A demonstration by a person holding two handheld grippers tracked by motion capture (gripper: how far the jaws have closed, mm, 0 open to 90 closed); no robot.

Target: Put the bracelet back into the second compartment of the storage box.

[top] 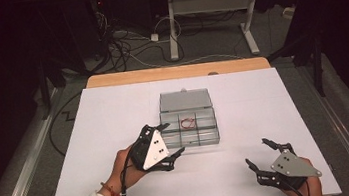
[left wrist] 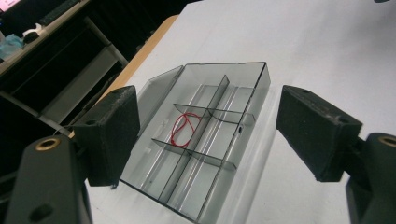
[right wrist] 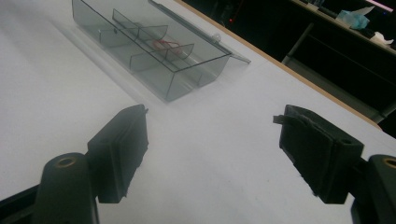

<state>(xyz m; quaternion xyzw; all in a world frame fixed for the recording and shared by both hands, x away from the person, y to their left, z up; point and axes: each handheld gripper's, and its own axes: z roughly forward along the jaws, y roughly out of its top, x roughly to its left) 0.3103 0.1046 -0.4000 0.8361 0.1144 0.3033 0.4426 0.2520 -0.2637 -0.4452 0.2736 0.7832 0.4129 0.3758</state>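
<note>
— Across the bench [top: 114,115], what?
— White sheet over most of the top, wooden edge bared along the far side. Near the middle, a clear compartment box [top: 189,125], lid [top: 185,99] swung open and laid flat on the far side.

— Inside the box?
— Dividers making small cells. Red rubber band [top: 187,123] lying in one of the middle cells, on the lid side of the long central divider. Same loop seen from the left claw's camera [left wrist: 183,129], flat on the cell floor, touching no claw.

— Left of the box?
— Left claw [top: 168,140], held in a hand [top: 121,170] just beside the box's near left corner, tilted toward it. Jaws spread wide, holding nothing; pads [left wrist: 112,133] framing the box from above in its own view.

— And right of the box?
— Right claw [top: 260,154], well apart from the box, toward the near right of the sheet. Released too, jaws wide and bare; pads [right wrist: 122,144] over plain white sheet, box [right wrist: 149,46] farther off beyond them.

— Past the bench, behind the box?
— Dark floor, loose cables [top: 126,46], pale legs of another table [top: 213,17].
</note>
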